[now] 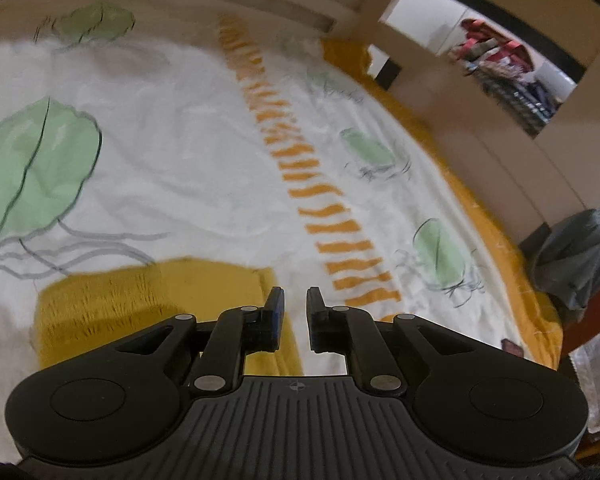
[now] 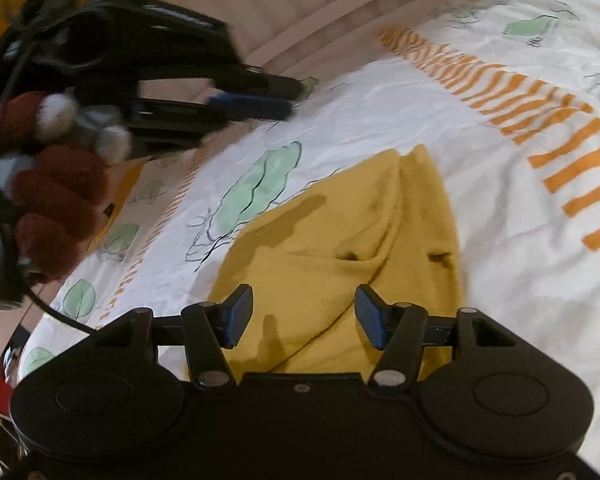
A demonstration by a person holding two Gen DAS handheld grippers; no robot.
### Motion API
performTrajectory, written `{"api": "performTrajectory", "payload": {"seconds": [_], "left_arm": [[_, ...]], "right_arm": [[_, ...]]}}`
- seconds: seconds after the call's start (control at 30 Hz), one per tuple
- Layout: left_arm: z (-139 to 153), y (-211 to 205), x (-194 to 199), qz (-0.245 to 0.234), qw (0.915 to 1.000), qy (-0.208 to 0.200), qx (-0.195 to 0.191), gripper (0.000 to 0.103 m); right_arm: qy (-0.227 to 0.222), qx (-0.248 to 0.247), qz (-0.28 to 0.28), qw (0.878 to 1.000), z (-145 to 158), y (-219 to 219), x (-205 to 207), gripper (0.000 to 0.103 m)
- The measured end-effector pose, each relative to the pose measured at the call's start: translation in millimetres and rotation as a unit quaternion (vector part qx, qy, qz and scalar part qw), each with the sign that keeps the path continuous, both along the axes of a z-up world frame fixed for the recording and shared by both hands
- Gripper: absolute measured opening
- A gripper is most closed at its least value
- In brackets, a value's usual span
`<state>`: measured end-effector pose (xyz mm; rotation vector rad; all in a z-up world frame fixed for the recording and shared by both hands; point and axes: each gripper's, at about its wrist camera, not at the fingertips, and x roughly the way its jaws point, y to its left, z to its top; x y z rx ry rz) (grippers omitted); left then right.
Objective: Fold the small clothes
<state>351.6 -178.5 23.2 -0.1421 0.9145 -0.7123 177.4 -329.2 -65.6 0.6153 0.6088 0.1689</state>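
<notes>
A mustard yellow garment [image 2: 340, 232] lies flat on the white bedsheet [image 2: 420, 120], partly folded with creases. My right gripper [image 2: 304, 316] is open and empty, hovering just above the garment's near part. My left gripper [image 1: 294, 308] hovers over the garment's edge [image 1: 140, 300]; its jaws stand a narrow gap apart and hold nothing. The left gripper also shows in the right wrist view [image 2: 284, 96], raised above the bed at the upper left, held by a hand in a dark red glove [image 2: 56, 200].
The bedsheet has green leaf prints [image 1: 36, 172] and an orange striped band [image 1: 324, 208]. A cream headboard [image 2: 300, 8] runs behind the bed. A grey cloth heap [image 1: 576, 256] lies off the bed's right side, near a wardrobe opening with clothes [image 1: 500, 68].
</notes>
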Motion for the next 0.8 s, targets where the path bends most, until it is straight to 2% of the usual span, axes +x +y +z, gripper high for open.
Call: {"api": "performTrajectory", "payload": {"seconds": [0.07,0.17,0.4,0.5,0.57,0.7,0.8], "left_arm": [[7.8,3.9,-4.0,0.003,0.9998,-0.021,0.002,0.019],[7.8,16.7,-9.3,0.013,0.9990,-0.038,0.016,0.021],[-41.8,62.4,-14.4,0.069,0.9950,-0.005,0.072,0.021],[-60.2,69.0,-21.4,0.070,0.9949,0.013,0.072,0.021],[-69.4,65.1,-29.1,0.055,0.9960,0.019,0.069,0.021],[-82.6,49.4,-56.6,-0.023,0.9973,0.009,0.070,0.021],[-92.7,41.1,-77.2,-0.077,0.9950,0.035,0.052,0.021]], "right_arm": [[0.002,0.002,-0.005,1.000,-0.2,-3.3,0.3,0.064],[0.005,0.001,-0.007,1.000,-0.9,-3.4,0.5,0.064],[0.006,-0.003,-0.020,1.000,-2.9,-6.7,2.0,0.064],[0.005,-0.001,-0.031,1.000,-3.0,-10.8,1.1,0.064],[0.008,0.003,-0.037,0.999,-4.0,-13.8,1.4,0.064],[0.009,0.005,-0.055,0.998,-4.9,-21.4,0.0,0.064],[0.010,0.010,-0.072,0.997,-5.9,-28.9,-1.5,0.064]]}}
